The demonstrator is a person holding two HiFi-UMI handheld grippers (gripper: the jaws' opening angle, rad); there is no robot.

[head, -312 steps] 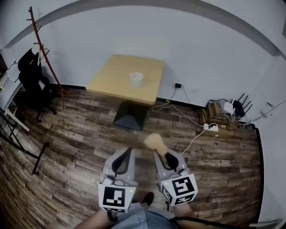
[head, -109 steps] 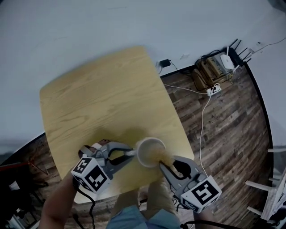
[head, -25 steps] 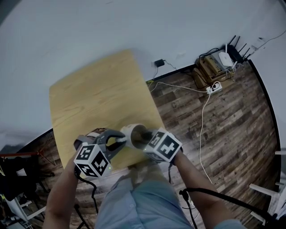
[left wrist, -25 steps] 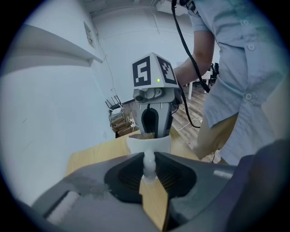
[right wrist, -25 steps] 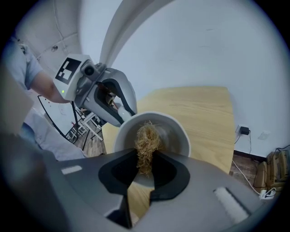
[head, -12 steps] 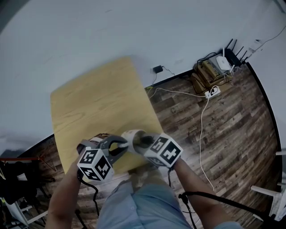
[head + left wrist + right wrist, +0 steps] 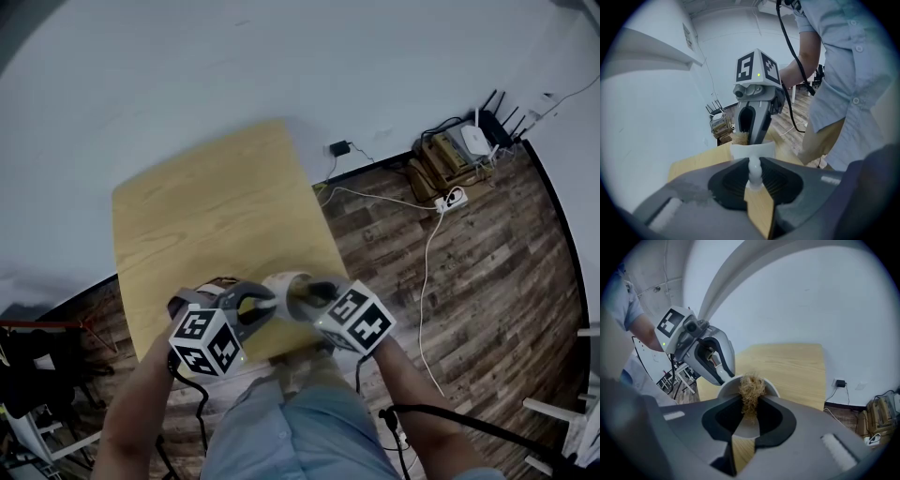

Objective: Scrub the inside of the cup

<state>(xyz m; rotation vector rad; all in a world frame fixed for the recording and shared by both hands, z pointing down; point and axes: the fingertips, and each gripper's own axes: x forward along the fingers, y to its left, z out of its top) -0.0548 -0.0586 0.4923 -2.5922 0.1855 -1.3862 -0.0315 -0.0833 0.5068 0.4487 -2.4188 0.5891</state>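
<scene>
Cup (image 7: 284, 285) is waiting at the table's (image 7: 208, 217) 6 o'clock edge, and we are pinching its handle (image 7: 754, 168) in our left claw (image 7: 263, 302). At the cup's 3 o'clock, our right claw (image 7: 303, 293) is squeezing the scrubber (image 7: 751, 389) and pointing it into the cup's mouth.

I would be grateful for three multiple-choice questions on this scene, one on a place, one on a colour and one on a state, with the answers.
1. Where is the tan fibrous scrubber held by the right gripper?
A. At the mouth of the white round cup
B. On the floor
C. On the boxes by the wall

2. What colour is the rectangular tabletop?
A. Black
B. Light wood
C. Red

3. What state is the left gripper in?
A. Open and empty
B. Shut on the cup's handle
C. Shut on a cable

Answers: 1 A, the right gripper view shows the fibres at the rim; 2 B, the head view shows pale wood grain; 3 B, the left gripper view shows the handle clamped between its pads.
</scene>
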